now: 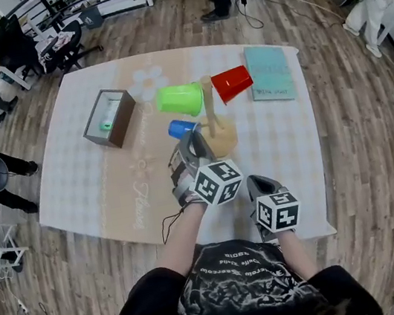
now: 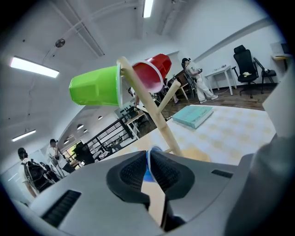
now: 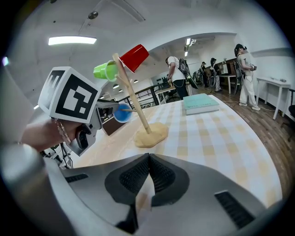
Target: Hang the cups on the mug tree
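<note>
A wooden mug tree (image 1: 210,105) stands on its round base mid-table. A green cup (image 1: 179,99) hangs on its left peg and a red cup (image 1: 233,83) on its right peg. My left gripper (image 1: 192,140) is shut on the rim of a blue cup (image 1: 180,128), held on its side just left of the pole, low down. In the left gripper view the blue cup's rim (image 2: 150,168) is pinched between the pads, with the pole (image 2: 152,106) right ahead. My right gripper (image 3: 148,173) is shut and holds nothing, near the front edge; it sees the blue cup (image 3: 122,112) at a low peg.
A grey open box (image 1: 108,118) sits at the table's left, a teal book (image 1: 269,72) at the back right. The checked tablecloth (image 1: 277,139) covers the table. Chairs, desks and people stand on the wooden floor around it.
</note>
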